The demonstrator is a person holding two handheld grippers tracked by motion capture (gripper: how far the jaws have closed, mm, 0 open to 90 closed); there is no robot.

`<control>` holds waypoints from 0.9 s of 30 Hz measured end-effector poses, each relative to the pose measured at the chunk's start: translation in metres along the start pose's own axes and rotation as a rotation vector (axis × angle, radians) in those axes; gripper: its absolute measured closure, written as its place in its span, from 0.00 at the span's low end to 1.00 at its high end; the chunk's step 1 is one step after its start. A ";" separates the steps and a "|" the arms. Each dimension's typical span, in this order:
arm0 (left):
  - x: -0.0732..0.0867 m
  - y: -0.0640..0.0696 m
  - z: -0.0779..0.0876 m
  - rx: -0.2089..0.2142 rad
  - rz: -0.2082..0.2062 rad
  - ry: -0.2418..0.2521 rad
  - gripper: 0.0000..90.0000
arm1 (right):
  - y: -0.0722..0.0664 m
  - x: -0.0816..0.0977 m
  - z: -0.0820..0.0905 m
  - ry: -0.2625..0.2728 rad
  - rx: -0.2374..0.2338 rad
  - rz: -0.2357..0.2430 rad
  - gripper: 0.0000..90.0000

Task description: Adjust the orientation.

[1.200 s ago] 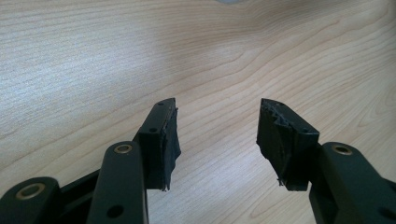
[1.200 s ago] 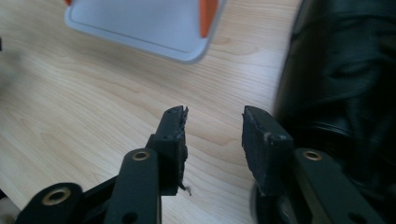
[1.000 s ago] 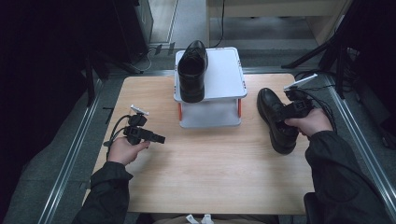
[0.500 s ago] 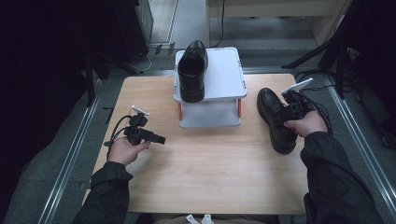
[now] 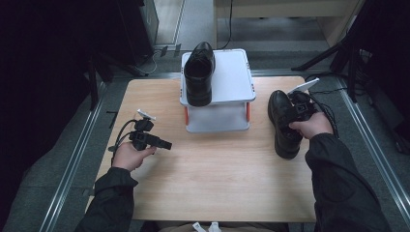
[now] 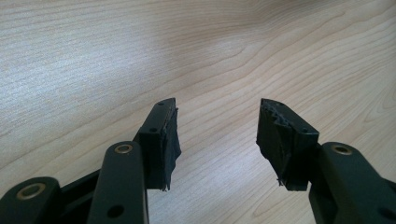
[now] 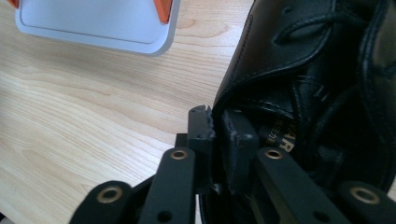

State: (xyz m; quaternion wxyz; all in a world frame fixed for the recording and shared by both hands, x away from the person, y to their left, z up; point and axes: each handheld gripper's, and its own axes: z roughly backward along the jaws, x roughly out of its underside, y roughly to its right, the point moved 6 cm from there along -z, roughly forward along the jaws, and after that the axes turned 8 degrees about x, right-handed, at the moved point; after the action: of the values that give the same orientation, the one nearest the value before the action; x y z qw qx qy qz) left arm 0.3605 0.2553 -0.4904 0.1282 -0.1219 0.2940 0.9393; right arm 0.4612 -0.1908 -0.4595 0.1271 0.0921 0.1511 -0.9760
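The right gripper (image 7: 215, 123), jaws just closing, pinches the collar of the shoe (image 7: 299, 60) ahead of it; the left gripper (image 6: 217, 128) is open over the table (image 6: 93, 60).

Table: your light wooden table (image 5: 212, 179).
Floor: grey, with metal rails (image 5: 72, 164) either side of you.
Light: dim surroundings.

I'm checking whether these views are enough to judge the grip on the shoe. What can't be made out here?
- Right gripper, right gripper view: jaws pinch the shoe collar; how deep they bite is hidden by the leather.
- Same shoe, high view: the hand covers the grip.
- Insole print, right gripper view: cut off by the jaw, unreadable.
- Rack lower shelf, high view: shaded by the top tray.
- Left gripper, left gripper view: open over bare table.
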 end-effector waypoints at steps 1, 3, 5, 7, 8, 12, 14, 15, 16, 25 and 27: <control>0.000 0.000 0.000 0.000 0.002 -0.001 0.53 | 0.001 0.000 0.001 0.004 -0.003 -0.003 0.87; 0.000 -0.001 0.000 0.001 0.002 -0.002 0.53 | 0.003 0.001 0.004 0.013 -0.006 -0.010 0.84; 0.000 0.000 0.001 0.001 0.001 0.000 0.53 | 0.004 0.001 0.008 0.019 -0.013 -0.005 0.83; 0.000 0.000 0.001 0.010 0.007 0.004 0.52 | 0.006 0.002 0.013 0.022 -0.008 0.000 0.83; -0.001 0.000 0.001 0.011 0.009 0.004 0.52 | 0.007 0.002 0.016 0.023 -0.008 0.006 0.83; 0.000 0.000 0.000 0.010 0.013 0.000 0.52 | 0.014 0.002 0.028 0.036 -0.020 0.008 0.82; 0.000 0.000 0.000 0.008 0.011 -0.001 0.52 | 0.019 0.002 0.031 0.044 -0.031 0.011 0.81; 0.000 -0.001 0.000 0.007 0.009 -0.002 0.52 | 0.022 0.002 0.033 0.043 -0.024 0.012 0.81; 0.000 0.000 0.000 0.008 0.010 -0.003 0.52 | 0.026 0.003 0.034 0.043 -0.024 0.004 0.81; 0.000 0.000 -0.001 0.008 0.013 -0.006 0.52 | 0.055 0.009 0.039 0.056 -0.021 -0.053 0.79; 0.000 -0.001 -0.001 0.008 0.013 -0.003 0.52 | 0.061 0.010 0.035 0.046 -0.010 -0.064 0.78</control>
State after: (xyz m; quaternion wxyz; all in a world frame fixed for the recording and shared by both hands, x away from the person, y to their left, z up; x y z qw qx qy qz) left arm 0.3607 0.2554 -0.4911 0.1229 -0.1182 0.2986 0.9390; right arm 0.4632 -0.2606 -0.4453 0.0927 0.1088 0.1619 -0.9764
